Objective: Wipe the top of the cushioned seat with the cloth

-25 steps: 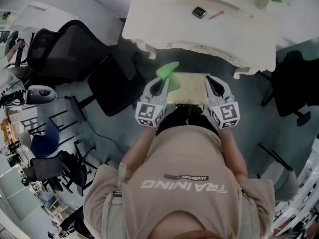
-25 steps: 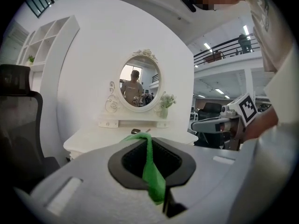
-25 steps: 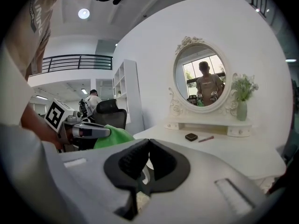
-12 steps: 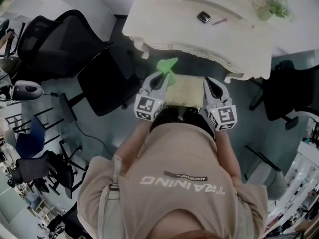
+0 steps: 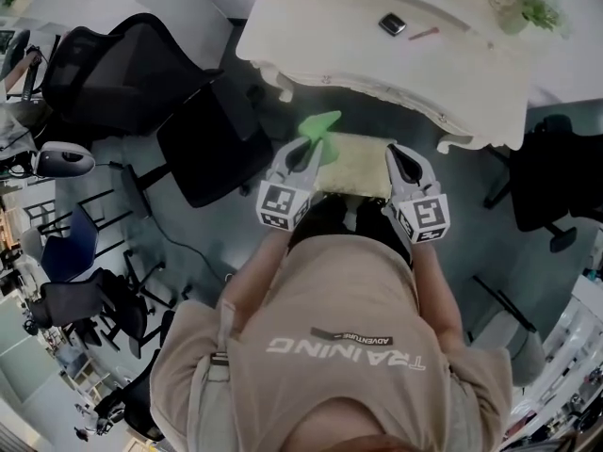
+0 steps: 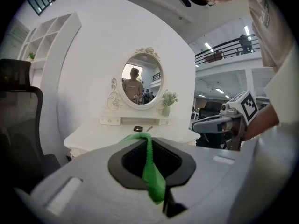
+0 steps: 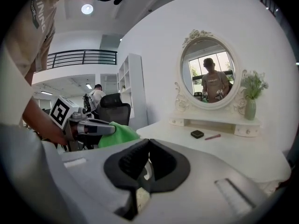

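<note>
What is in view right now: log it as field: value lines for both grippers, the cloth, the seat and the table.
left gripper: shut on the cloth
right gripper: shut, holding nothing
seat: pale cushion, between the grippers, before the dressing table
cloth: green, at the seat's far left corner; contact with it unclear
on table: small dark item, pink pen-like stick, vase of flowers

Green cloth (image 5: 317,126), pale cream seat (image 5: 363,165), white table (image 5: 377,64)
</note>
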Demonstrator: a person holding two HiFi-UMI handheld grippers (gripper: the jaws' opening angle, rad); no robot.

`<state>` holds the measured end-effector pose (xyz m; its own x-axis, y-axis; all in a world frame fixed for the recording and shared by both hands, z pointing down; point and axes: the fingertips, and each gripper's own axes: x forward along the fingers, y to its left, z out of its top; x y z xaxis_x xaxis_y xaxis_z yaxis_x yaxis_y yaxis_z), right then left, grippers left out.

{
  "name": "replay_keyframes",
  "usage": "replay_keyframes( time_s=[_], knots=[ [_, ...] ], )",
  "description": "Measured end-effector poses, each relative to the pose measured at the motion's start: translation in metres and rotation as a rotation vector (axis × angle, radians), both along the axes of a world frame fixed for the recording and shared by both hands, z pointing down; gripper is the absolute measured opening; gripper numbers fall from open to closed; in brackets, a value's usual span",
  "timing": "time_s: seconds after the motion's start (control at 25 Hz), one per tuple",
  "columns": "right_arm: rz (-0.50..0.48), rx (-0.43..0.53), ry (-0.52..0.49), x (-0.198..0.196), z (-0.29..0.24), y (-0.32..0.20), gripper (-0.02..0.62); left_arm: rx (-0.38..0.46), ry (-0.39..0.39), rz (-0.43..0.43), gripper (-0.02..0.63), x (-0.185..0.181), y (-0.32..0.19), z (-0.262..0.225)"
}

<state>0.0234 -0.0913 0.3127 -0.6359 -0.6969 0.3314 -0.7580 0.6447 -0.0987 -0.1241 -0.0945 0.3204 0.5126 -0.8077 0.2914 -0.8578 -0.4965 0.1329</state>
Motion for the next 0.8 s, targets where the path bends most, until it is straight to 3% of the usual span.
replay_keyframes(
  time_s=[0.24,0.48,0.64,0.8],
  knots=[
    [-0.058,-0.085,0.018,0.002,0.051,0.008,0.005,-0.056,-0.031,-0.038,0.025,-0.004,-0.007,0.044],
    [-0.071,-0.202,0.054,0.012,0.136,0.016,0.005,-0.135,-0.056,-0.059,0.025,0.003,-0.014,0.122],
    [-0.026,-0.196,0.075,0.011,0.178,0.013,0.005,-0.163,-0.072,-0.068,0.025,-0.009,-0.020,0.172],
    [0.016,-0.259,0.112,0.009,0.237,0.019,0.005,-0.177,-0.133,-0.047,0.025,-0.016,-0.015,0.223]
  ],
)
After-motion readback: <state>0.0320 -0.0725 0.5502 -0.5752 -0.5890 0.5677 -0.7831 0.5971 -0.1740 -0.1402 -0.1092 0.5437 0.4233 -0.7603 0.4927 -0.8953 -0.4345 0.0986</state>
